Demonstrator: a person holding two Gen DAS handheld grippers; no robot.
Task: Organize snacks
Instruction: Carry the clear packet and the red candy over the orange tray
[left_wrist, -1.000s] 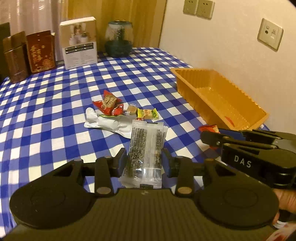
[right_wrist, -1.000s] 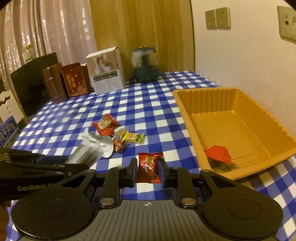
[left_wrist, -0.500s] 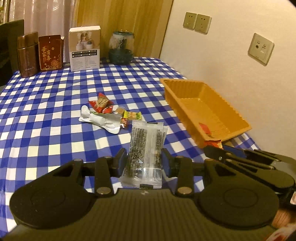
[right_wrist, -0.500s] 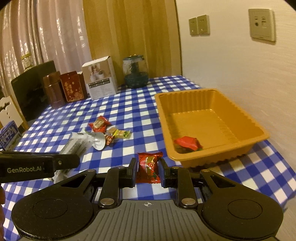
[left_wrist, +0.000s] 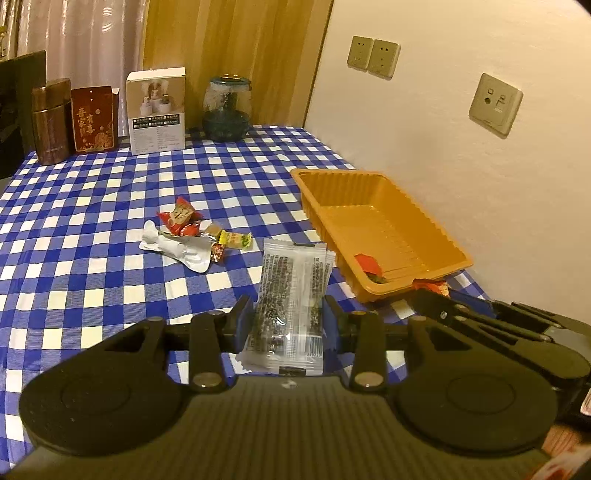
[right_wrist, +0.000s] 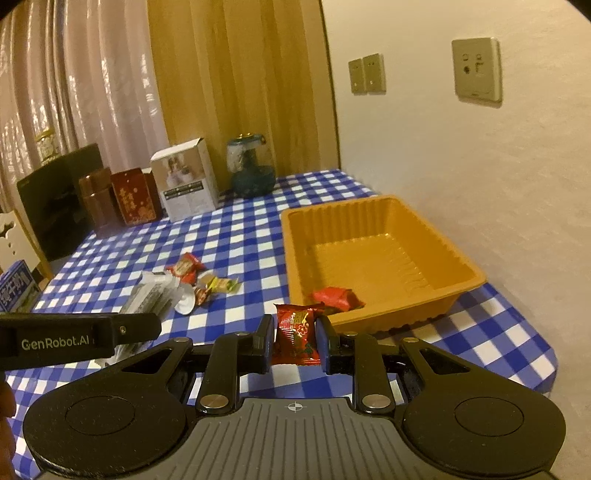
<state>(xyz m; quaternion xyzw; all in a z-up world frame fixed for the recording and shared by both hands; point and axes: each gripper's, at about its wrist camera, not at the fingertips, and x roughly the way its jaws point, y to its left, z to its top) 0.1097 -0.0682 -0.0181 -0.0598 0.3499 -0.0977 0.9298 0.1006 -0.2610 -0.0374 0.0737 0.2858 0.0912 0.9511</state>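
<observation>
Right tool (right_wrist: 294, 341) clamped on red candy (right_wrist: 296, 336), nearer the orange tray (right_wrist: 469, 275), just ahead-right. Left tool (left_wrist: 288, 321) gripping clear packet (left_wrist: 291, 301), long axis pointing forward, above tabletop (left_wrist: 92, 229).

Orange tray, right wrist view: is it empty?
No, a red snack packet lies inside the orange tray, near its front wall.
</observation>
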